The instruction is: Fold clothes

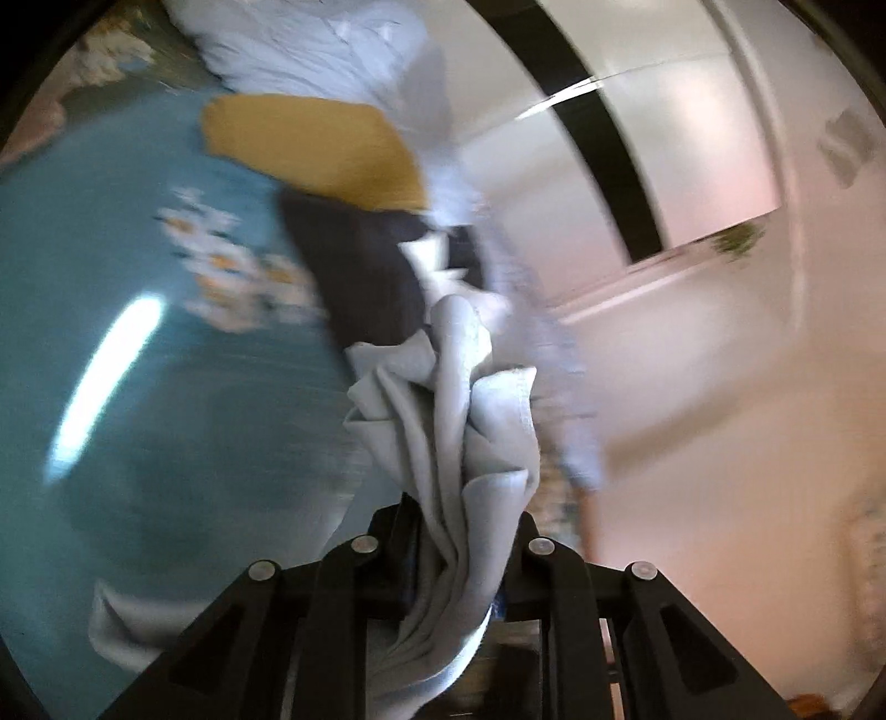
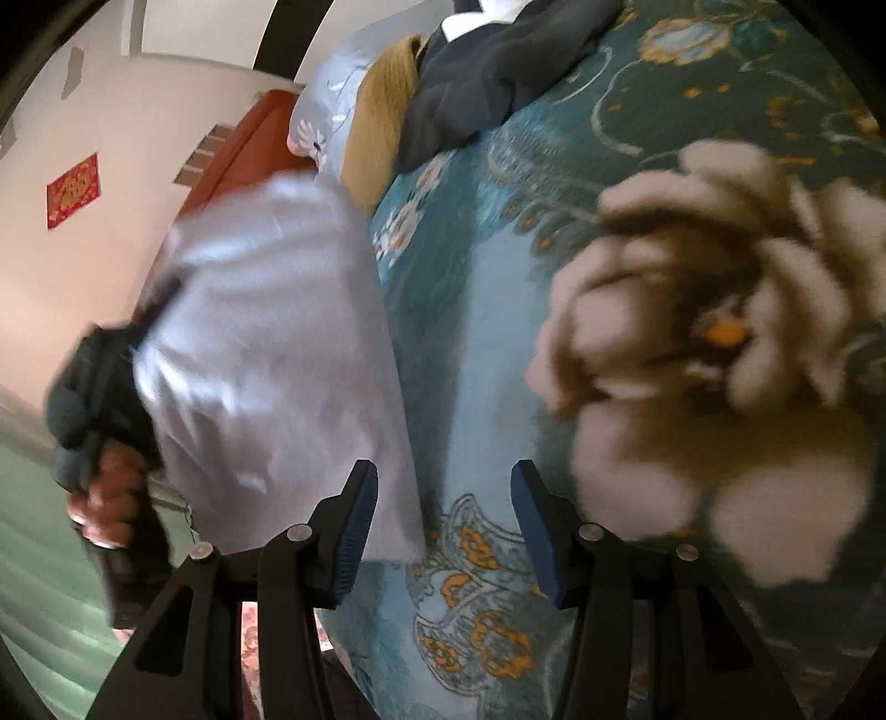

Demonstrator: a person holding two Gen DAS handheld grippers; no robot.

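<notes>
**Grey garment gathered in the left claw above the bed**

The light grey garment (image 1: 443, 421) was bunched into thick folds and pinched between the fingers of the left claw (image 1: 459, 531), which was closed tight on the cloth. A loose part of it trailed down past the claw's frame at the lower left of the left wrist view. In the right wrist view the same garment (image 2: 266, 354) hung as a broad, pale, blurred sheet at the left edge of the bed, with the person's hand (image 2: 111, 493) gripping the dark handle of the left tool just beside it.

The right claw (image 2: 443, 531) stood wide apart and held nothing; its blue-padded fingers (image 2: 354, 537) hovered over the bedspread, one of them overlapping the garment's lower hem in the picture, though contact could not be told.

Beyond the garment lay a pile of other clothes: a dark navy piece (image 1: 365, 266), a mustard-yellow piece (image 1: 315, 144) next to it, and a pale bluish-white piece (image 1: 310, 50) farther back. All rested on the teal floral bedspread (image 2: 637, 183), whose large cream flower (image 2: 720, 360) filled the right side of the right wrist view. A pale wall (image 1: 720, 387) and a red paper decoration (image 2: 73, 190) lay beyond the bed. Both views were smeared with motion blur.
</notes>
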